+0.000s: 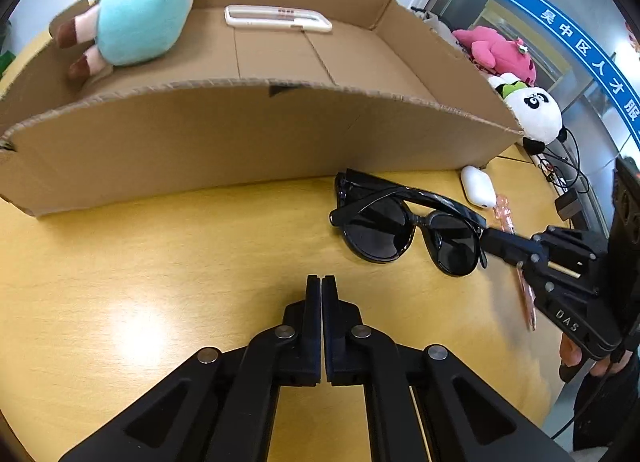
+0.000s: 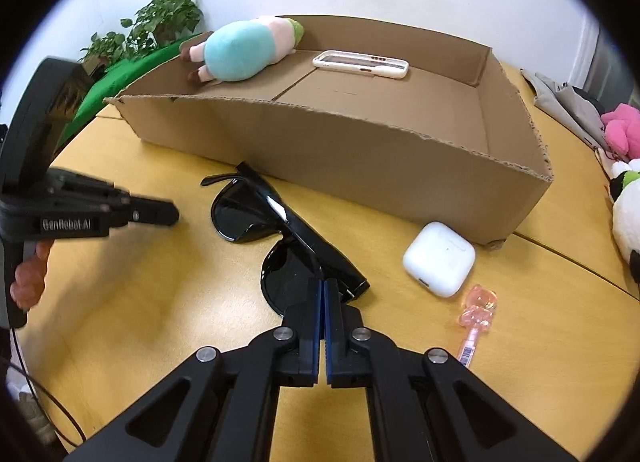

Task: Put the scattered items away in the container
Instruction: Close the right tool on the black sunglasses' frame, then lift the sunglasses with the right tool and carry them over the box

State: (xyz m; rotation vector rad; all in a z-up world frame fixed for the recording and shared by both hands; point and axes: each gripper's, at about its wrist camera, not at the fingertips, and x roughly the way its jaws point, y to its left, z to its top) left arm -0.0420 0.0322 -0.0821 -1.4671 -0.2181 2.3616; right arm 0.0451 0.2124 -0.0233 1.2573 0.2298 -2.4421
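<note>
Black sunglasses (image 1: 384, 229) (image 2: 248, 213) lie folded on the yellow table in front of a low cardboard box (image 1: 240, 133) (image 2: 360, 149). A white earbud case (image 2: 438, 258) and a pink pen (image 2: 478, 310) lie to their right. Inside the box are a teal plush toy (image 2: 240, 49) and a white phone case (image 2: 360, 63). My right gripper (image 2: 323, 285) (image 1: 486, 236) is shut, its tips over the near end of the sunglasses, and nothing shows between its pads. My left gripper (image 1: 321, 282) (image 2: 174, 215) is shut and empty, to the left of the sunglasses.
A panda plush (image 1: 532, 109) and a pink plush (image 1: 500, 49) sit beyond the table's right edge, with cables (image 1: 560, 169) below them. Potted plants (image 2: 160, 21) and green cloth stand behind the box on the left. Bare tabletop (image 1: 160, 262) lies in front of the box.
</note>
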